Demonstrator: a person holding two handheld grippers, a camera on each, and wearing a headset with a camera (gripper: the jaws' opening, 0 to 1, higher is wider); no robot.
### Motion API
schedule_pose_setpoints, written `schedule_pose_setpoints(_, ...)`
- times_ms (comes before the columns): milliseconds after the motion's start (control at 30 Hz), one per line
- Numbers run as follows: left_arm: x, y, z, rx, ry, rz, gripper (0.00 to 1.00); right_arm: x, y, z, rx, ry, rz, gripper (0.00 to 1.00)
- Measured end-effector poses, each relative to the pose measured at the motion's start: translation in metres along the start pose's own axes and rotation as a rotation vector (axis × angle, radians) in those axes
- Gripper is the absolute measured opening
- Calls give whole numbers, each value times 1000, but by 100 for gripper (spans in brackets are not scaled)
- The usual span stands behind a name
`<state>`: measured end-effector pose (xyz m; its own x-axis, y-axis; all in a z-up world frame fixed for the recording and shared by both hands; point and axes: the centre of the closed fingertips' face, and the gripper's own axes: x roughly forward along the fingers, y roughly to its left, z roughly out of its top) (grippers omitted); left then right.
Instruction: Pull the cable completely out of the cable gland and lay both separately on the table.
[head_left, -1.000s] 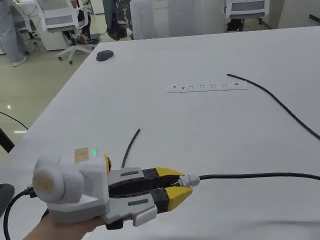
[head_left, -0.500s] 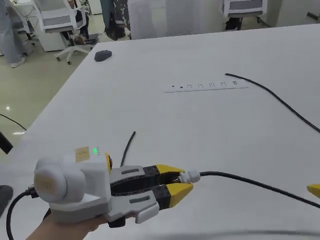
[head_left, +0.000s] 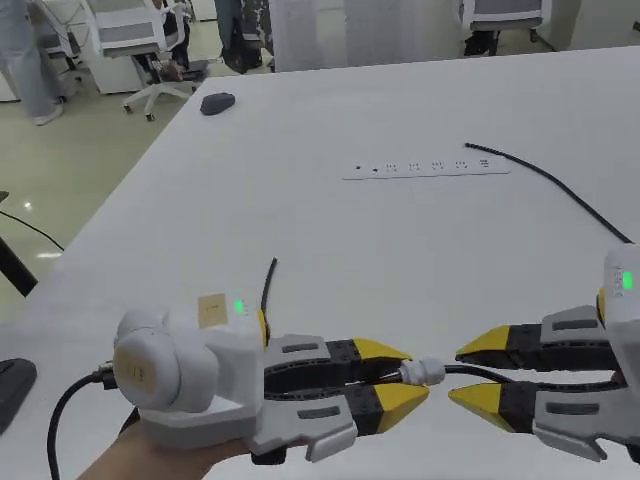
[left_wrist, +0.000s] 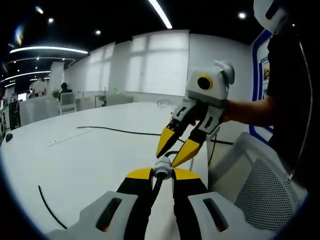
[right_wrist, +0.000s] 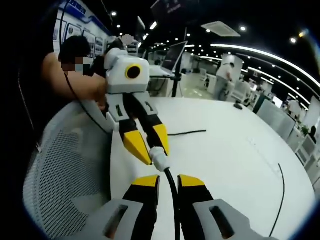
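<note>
A white cable gland (head_left: 422, 372) is clamped at the tips of my left gripper (head_left: 400, 372), low above the white table (head_left: 330, 240). A black cable (head_left: 452, 369) leaves the gland to the right and runs between the jaws of my right gripper (head_left: 472, 372), which stand a little apart on either side of it. The right gripper view has the cable (right_wrist: 172, 200) running down between the yellow jaws, with the gland (right_wrist: 157, 157) just ahead. In the left gripper view the gland (left_wrist: 162, 170) sits between the jaws, facing the right gripper (left_wrist: 175, 150). A loose black cable end (head_left: 268, 285) lies behind the left gripper.
A white power strip (head_left: 430, 166) lies farther back, its black cord (head_left: 560, 190) trailing right. A dark mouse (head_left: 217, 102) sits near the far left corner. Office chairs (head_left: 130, 30) stand beyond the table's left edge. A mesh chair back (right_wrist: 65, 175) is beside the person.
My right gripper has come in from the right and now has its jaws around the cable close to the gland. The left gripper keeps its hold on the gland; the head camera shifted slightly.
</note>
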<state>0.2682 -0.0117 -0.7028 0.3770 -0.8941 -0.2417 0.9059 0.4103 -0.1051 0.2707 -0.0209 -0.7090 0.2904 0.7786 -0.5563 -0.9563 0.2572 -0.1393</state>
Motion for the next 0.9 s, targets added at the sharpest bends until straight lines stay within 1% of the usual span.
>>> schedule_pose_setpoints(33, 1, -1, -1, -1, 2, -1, 14, 0, 0, -1, -18, 15, 5, 3)
schedule_pose_setpoints(67, 1, 0, -1, 0, 0, 0, 14, -1, -3, -3, -33, 31, -8, 2)
schedule_pose_setpoints(133, 2, 0, -1, 1, -4, 1, 14, -1, -2, -4, -33, 28, 0, 2)
schedule_pose_setpoints(167, 2, -1, -2, -1, -4, 0, 14, -2, -3, -5, -19, 31, 6, 1)
schedule_pose_setpoints(200, 2, -1, -2, 2, -5, 1, 14, -3, -3, -6, 11, 30, 3, 1)
schedule_pose_setpoints(233, 3, -1, 0, 6, -11, 2, 14, -5, -4, -6, 61, 16, -4, 1)
schedule_pose_setpoints(300, 3, -2, 2, 7, -19, -1, 14, -8, -5, -5, 98, 2, -11, 0)
schedule_pose_setpoints(333, 3, -2, 4, 15, -23, 4, 14, -12, -9, -10, 129, 12, -40, 0)
schedule_pose_setpoints(367, 2, -1, 4, 14, -22, 5, 14, -15, -12, -14, 141, 25, -59, 0)
schedule_pose_setpoints(433, 0, 1, 6, 3, -27, 10, 14, -22, -21, -23, 146, 41, -111, 0)
schedule_pose_setpoints(467, -3, 4, 7, 10, -29, 22, 14, -29, -28, -32, 143, 55, -155, 0)
schedule_pose_setpoints(500, -5, 6, 8, 15, -31, 27, 14, -34, -34, -39, 141, 58, -179, 0)
schedule_pose_setpoints(533, -8, 10, 8, 11, -35, 36, 14, -41, -38, -49, 205, 62, -205, 0)
schedule_pose_setpoints(567, -10, 12, 9, 9, -39, 41, 14, -45, -41, -55, 242, 60, -220, 0)
schedule_pose_setpoints(600, -13, 14, 10, 10, -41, 51, 14, -52, -47, -65, 263, 68, -247, 0)
schedule_pose_setpoints(633, -14, 15, 11, 14, -41, 55, 14, -57, -49, -72, 268, 82, -259, 0)
schedule_pose_setpoints(700, -15, 17, 10, 16, -35, 58, 14, -64, -51, -82, 310, 80, -268, 0)
schedule_pose_setpoints(733, -15, 17, 9, 18, -30, 60, 14, -67, -53, -88, 318, 95, -286, 0)
schedule_pose_setpoints(767, -16, 20, 9, 19, -28, 69, 14, -73, -58, -100, 301, 147, -321, 0)
schedule_pose_setpoints(833, -20, 24, 10, 3, -34, 81, 14, -80, -62, -121, 297, 224, -357, 0)
schedule_pose_setpoints(867, -22, 25, 10, 3, -38, 85, 14, -81, -63, -124, 299, 224, -358, 0)
schedule_pose_setpoints(900, -23, 26, 12, 0, -45, 85, 14, -82, -62, -127, 313, 215, -347, 0)
